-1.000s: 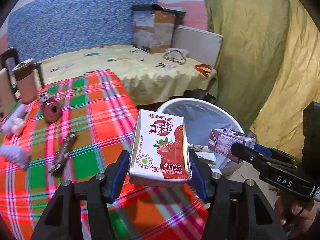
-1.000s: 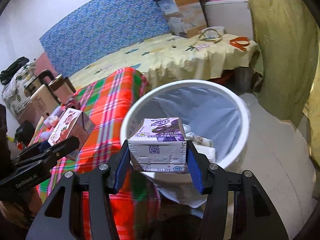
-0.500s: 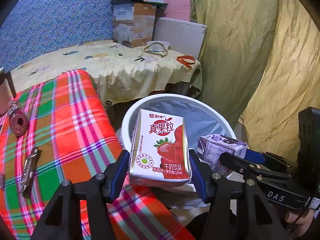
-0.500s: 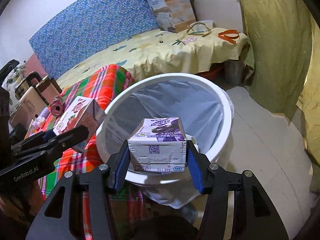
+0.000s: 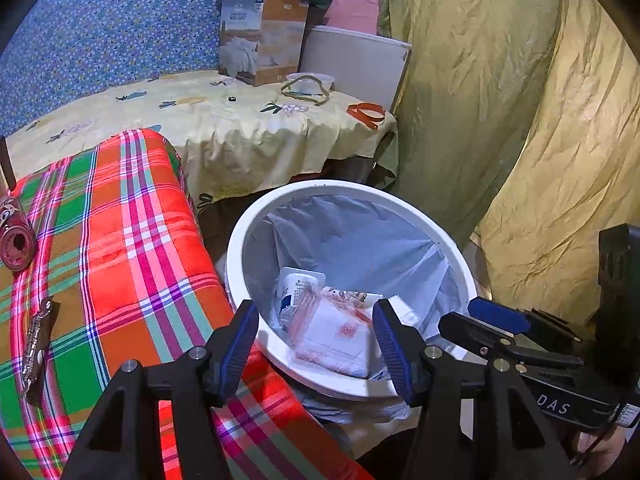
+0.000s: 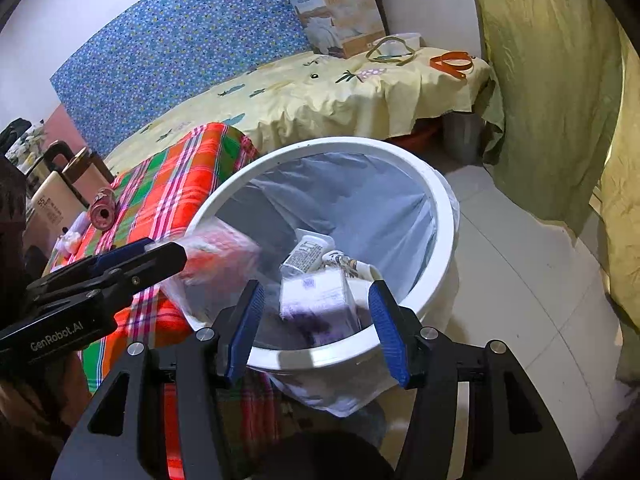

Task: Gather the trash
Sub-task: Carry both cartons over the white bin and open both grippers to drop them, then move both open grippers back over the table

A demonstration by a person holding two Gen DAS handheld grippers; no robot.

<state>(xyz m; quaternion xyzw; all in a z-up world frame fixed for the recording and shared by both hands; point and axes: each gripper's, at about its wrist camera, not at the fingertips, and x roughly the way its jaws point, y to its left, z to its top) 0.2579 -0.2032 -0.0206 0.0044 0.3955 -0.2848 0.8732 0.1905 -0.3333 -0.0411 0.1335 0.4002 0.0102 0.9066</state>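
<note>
The white trash bin (image 5: 448,240) with a grey liner stands beside the plaid table. My left gripper (image 5: 316,344) is open over its near rim; the red strawberry milk carton (image 5: 332,332) falls, blurred, into the bin, and it also shows in the right wrist view (image 6: 220,256). My right gripper (image 6: 316,320) is open over the bin (image 6: 444,208); the purple milk carton (image 6: 316,300) drops, blurred, between its fingers. Other trash (image 5: 298,284) lies at the bottom. A red can (image 5: 16,236) and a brown wrapper (image 5: 36,344) lie on the plaid cloth (image 5: 132,240).
A table with a yellow cloth (image 5: 224,120) stands behind, bearing a cardboard box (image 5: 264,36), a bowl and an orange band. Yellow-green curtains (image 5: 520,100) hang to the right. Tiled floor (image 6: 520,300) lies right of the bin. Jugs (image 6: 52,196) stand at the far left.
Both grippers opened over the bin. The strawberry carton and the purple carton left the jaws and are falling into the bin. Both grippers moved closer above the bin.
</note>
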